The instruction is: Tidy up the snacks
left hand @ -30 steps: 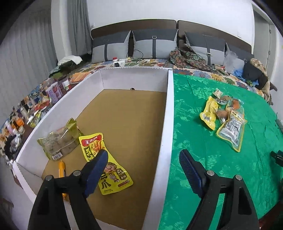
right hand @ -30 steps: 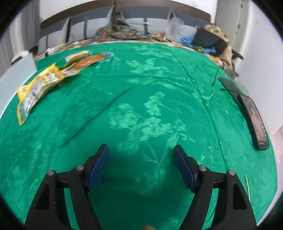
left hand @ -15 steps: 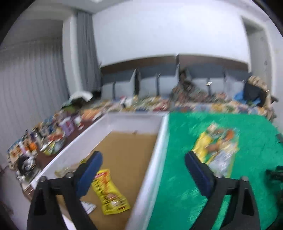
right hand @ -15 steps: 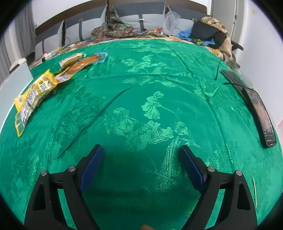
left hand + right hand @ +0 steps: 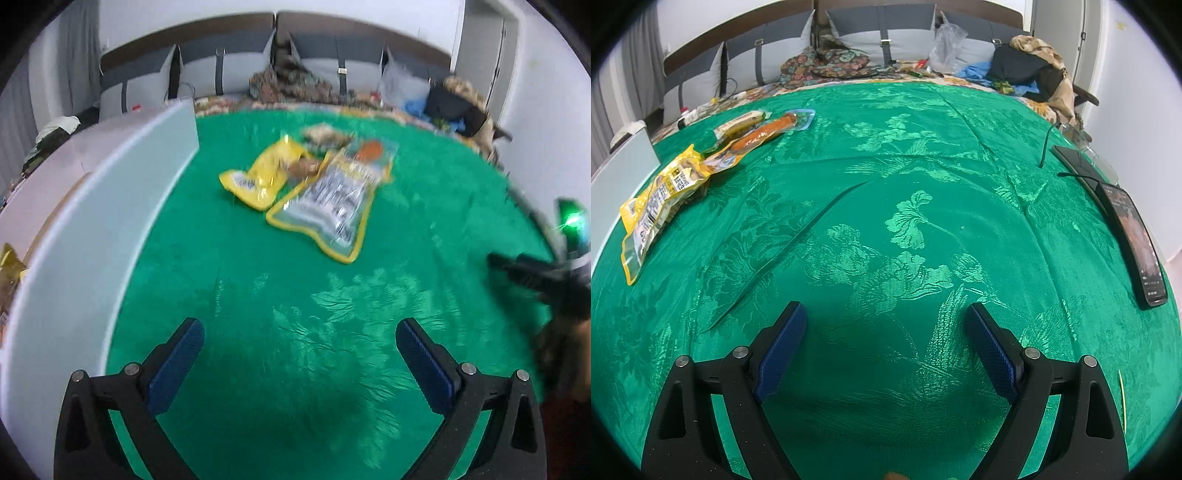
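Flanking the snack packets (image 5: 317,192), white box wall (image 5: 110,221) leftward, phone (image 5: 1134,243) rightward; both grippers' fingers released, nothing between.

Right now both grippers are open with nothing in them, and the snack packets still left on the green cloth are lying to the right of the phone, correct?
One slip: the snack packets lie far left of the phone, by the white box, as the right wrist view shows. Both the left gripper and right gripper are open and empty over the green cloth.

So there's four snack packs (image 5: 661,195) lying in a loose pile on one green cloth (image 5: 905,229), plus one white box (image 5: 110,206) off to the side. Two phones (image 5: 1134,240) sit along the cloth's edge, and there's one thin stick (image 5: 1122,398).
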`<state>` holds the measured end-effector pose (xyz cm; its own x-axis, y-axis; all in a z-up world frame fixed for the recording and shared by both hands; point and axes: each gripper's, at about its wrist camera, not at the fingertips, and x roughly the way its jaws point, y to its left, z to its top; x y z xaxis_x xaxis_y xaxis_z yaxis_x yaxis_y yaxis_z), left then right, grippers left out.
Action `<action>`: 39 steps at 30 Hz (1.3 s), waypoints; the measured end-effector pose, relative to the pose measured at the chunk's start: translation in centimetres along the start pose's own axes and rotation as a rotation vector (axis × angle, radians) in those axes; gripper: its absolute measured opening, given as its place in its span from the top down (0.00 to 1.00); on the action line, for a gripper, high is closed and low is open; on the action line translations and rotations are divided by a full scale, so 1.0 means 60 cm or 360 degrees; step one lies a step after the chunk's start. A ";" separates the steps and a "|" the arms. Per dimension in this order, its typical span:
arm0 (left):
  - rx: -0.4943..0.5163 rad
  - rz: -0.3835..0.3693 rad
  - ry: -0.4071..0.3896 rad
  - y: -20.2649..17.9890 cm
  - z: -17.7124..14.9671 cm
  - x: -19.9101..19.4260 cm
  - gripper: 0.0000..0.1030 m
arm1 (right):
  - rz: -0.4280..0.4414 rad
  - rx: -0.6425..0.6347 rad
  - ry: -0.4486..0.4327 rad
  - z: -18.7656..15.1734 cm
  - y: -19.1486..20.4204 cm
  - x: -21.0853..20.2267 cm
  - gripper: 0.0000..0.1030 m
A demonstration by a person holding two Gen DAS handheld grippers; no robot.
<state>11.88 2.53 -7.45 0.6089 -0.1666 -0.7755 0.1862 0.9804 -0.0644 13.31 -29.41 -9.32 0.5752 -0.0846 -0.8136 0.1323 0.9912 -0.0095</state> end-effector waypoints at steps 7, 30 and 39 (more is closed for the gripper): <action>-0.0079 0.0003 0.0082 0.031 0.011 0.068 0.00 | 0.0000 0.0000 0.0000 0.000 0.000 0.000 0.13; 0.0004 0.0096 0.0051 0.026 -0.005 0.087 0.00 | -0.0001 0.0002 0.0001 0.000 -0.001 0.000 0.12; 0.0003 0.0098 0.0051 0.025 -0.006 0.087 0.00 | -0.0001 0.0003 0.0001 0.001 0.000 0.000 0.12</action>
<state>15.04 3.18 -11.84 0.5941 -0.1027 -0.7978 0.1508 0.9884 -0.0150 13.32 -29.43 -9.28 0.5744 -0.0853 -0.8141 0.1344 0.9909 -0.0090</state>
